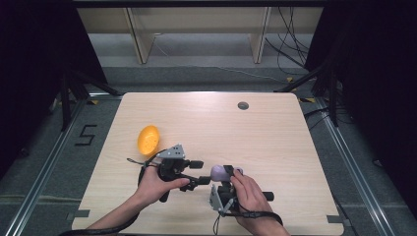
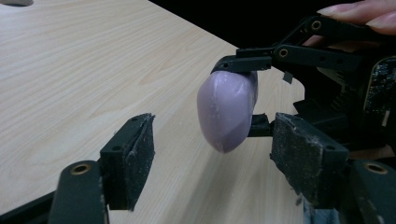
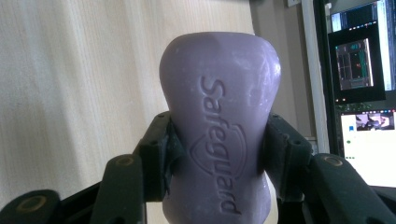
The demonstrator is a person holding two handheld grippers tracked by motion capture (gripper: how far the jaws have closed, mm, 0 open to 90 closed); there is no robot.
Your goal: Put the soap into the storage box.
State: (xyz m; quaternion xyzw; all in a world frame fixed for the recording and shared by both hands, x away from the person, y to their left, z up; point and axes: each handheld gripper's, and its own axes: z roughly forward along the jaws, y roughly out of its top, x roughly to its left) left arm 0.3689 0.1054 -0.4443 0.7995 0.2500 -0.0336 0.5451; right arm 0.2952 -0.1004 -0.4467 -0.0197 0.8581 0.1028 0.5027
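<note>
Near the front edge of the counter [image 1: 275, 128], your right hand-held gripper [image 1: 227, 173] is clenched on a purple bar of soap [image 1: 220, 171], with the pads pressing its narrow waist from both sides. The bar is lifted clear of the wood, and its long axis runs straight out from the jaws, away from you in the right gripper view, where the stamped lettering runs along its length [image 3: 219, 135].

Your left hand-held gripper [image 1: 199, 172] is released, with nothing between its pads. It sits just beside the soap, pointing across at it from the left. In the left gripper view the bar [image 2: 227, 109] hangs just ahead of the gap, a little toward the right-hand pad [image 2: 306, 161], its rounded end tilted down. So the coming move likely turns on this: the soap lies directly in front of your left jaws, and its free end is the part they can reach. Your right hand [image 1: 251, 194] already has it.

An orange dish [image 1: 148, 138] rests farther back on the left, well apart from both hands. The counter is pale wood with a small round cap [image 1: 243, 105] near the far edge. Grey floor, dark curtains and loose cables lie beyond.
</note>
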